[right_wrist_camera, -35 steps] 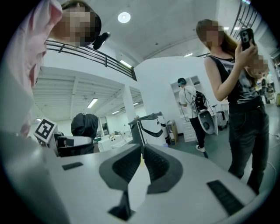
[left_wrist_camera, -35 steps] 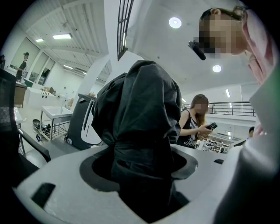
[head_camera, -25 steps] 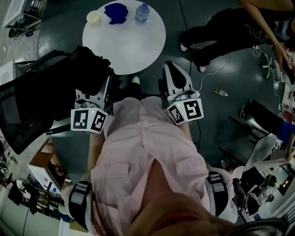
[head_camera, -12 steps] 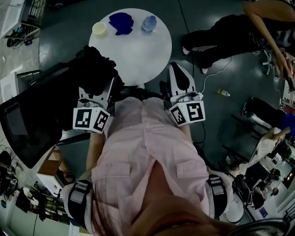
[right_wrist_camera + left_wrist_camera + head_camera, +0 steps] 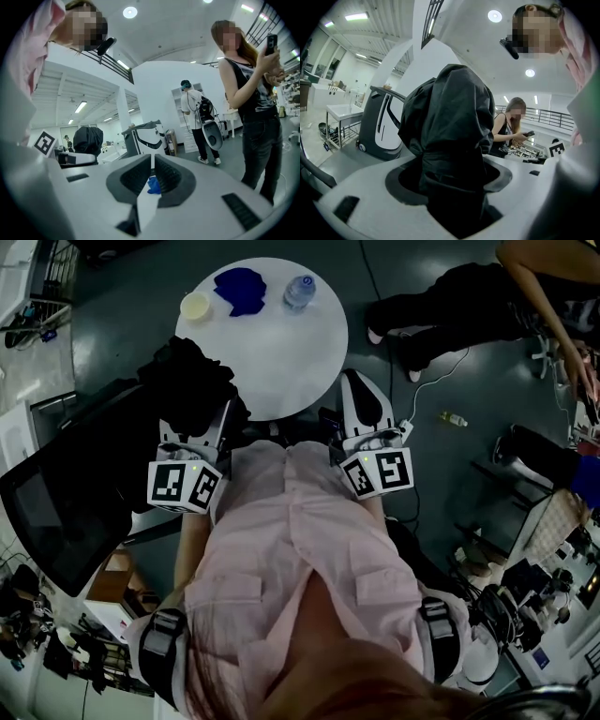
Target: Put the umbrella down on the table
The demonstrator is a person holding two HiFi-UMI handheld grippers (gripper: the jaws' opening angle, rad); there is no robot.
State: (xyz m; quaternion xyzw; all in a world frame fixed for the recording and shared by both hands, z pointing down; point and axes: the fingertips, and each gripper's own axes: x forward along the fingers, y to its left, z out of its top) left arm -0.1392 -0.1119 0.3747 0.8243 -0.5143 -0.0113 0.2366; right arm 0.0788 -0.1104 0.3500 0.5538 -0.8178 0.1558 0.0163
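Closer to the round bench [image 5: 281,343] now, the left hand-held gripper [image 5: 453,185] and right hand-held gripper [image 5: 153,161] point nearly level. The left pinches the folded black umbrella [image 5: 187,381] beside the bench's edge, fabric hiding its jaw tips; the right is pressed together, empty

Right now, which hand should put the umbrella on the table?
Left. The left tool grips the black umbrella, with the round table just ahead. The right tool is shut and empty.
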